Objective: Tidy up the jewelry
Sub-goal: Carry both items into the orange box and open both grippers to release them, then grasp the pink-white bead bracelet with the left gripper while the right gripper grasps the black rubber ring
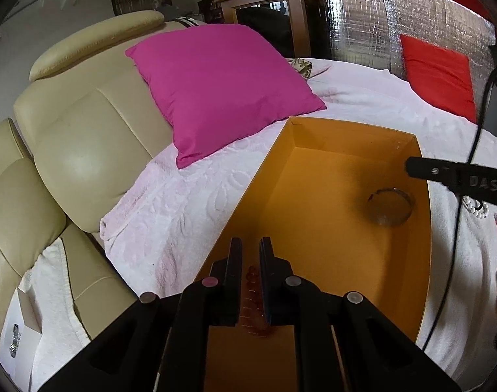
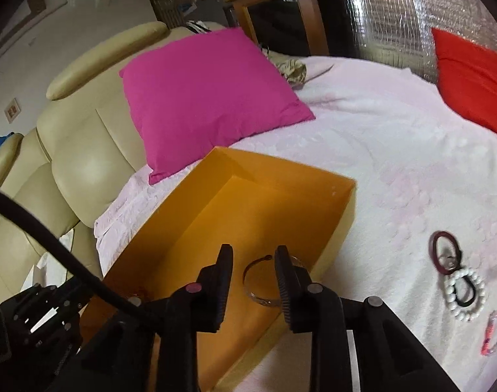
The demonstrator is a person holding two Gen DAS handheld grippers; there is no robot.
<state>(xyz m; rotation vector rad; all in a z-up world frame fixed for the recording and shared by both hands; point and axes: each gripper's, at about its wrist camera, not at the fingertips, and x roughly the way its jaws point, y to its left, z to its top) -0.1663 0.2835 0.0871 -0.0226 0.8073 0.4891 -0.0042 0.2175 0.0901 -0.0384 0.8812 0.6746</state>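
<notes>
The string of small dark-red beads (image 1: 251, 276) is pinched in your nearly closed left gripper (image 1: 251, 254), low over the open orange cardboard box (image 1: 423, 261). It's light and floppy, so grip mid-strand. Your right gripper (image 2: 253, 258) stands partly open and empty above the rigid silver bangle (image 2: 264, 281) lying inside.

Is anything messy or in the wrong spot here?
Yes, a few pieces lie loose on the white blanket, outside the orange box: a white bead bracelet tangled with dark hair ties, and a pink bracelet. Only the metal bangle rests inside.
</notes>
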